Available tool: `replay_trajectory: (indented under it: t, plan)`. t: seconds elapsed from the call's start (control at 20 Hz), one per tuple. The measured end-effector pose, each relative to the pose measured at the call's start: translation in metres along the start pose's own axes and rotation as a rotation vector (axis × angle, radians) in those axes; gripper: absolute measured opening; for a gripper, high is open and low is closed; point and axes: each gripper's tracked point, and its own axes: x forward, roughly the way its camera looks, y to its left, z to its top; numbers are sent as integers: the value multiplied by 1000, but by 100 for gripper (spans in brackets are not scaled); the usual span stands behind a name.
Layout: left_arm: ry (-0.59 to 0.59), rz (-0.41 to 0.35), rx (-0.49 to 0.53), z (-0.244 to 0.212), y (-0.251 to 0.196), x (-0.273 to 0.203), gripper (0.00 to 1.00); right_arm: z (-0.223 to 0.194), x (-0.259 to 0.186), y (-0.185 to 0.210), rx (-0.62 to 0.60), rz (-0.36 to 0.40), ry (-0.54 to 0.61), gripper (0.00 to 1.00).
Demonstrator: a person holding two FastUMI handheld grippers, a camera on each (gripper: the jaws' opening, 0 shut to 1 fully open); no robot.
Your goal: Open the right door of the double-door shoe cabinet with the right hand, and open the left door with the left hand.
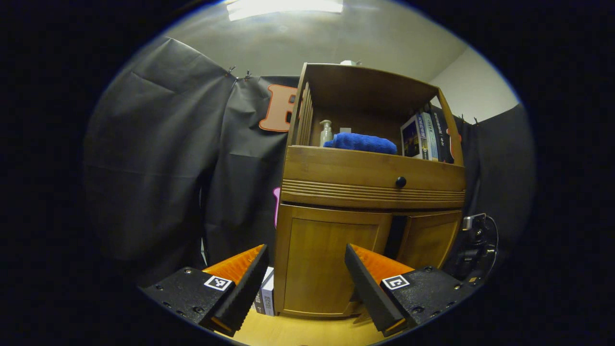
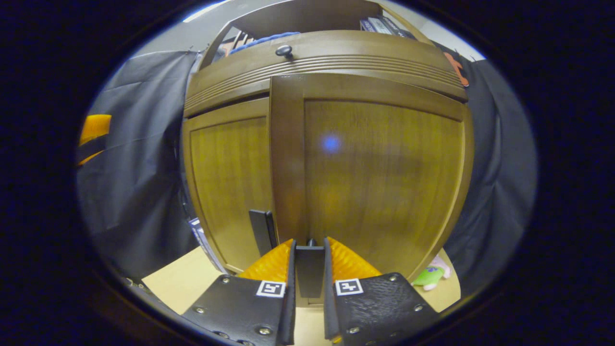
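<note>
The right door (image 2: 379, 178) is standing slightly ajar at the cabinet's (image 1: 370, 173) lower front, its handle (image 2: 309, 269) pinched between the right gripper's (image 2: 309, 250) closed fingers. The left gripper (image 1: 305, 269) is hovering wide open and empty before the shut left door (image 1: 331, 262). An off-arc pull is risking the handle slipping free.

The left gripper (image 1: 305, 269) hangs wide open in front of the shoe cabinet (image 1: 370, 192), short of its shut left door (image 1: 326, 259). The right door (image 1: 430, 238) stands ajar with a dark gap between. On the open shelf lie a blue towel (image 1: 360, 143), a bottle (image 1: 325, 132) and books (image 1: 425, 137) at its right end
</note>
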Motion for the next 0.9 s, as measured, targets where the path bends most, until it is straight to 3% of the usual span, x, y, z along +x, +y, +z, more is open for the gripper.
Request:
replay_trajectory:
  t: [0.55, 0.9]
  plan:
    - [27, -83, -14, -16, -32, 1, 97, -15, -62, -16, 8, 185, 12, 24]
    - [26, -113, -23, -21, -50, 3, 98, -23, -110, -47, 21, 163, 23, 24]
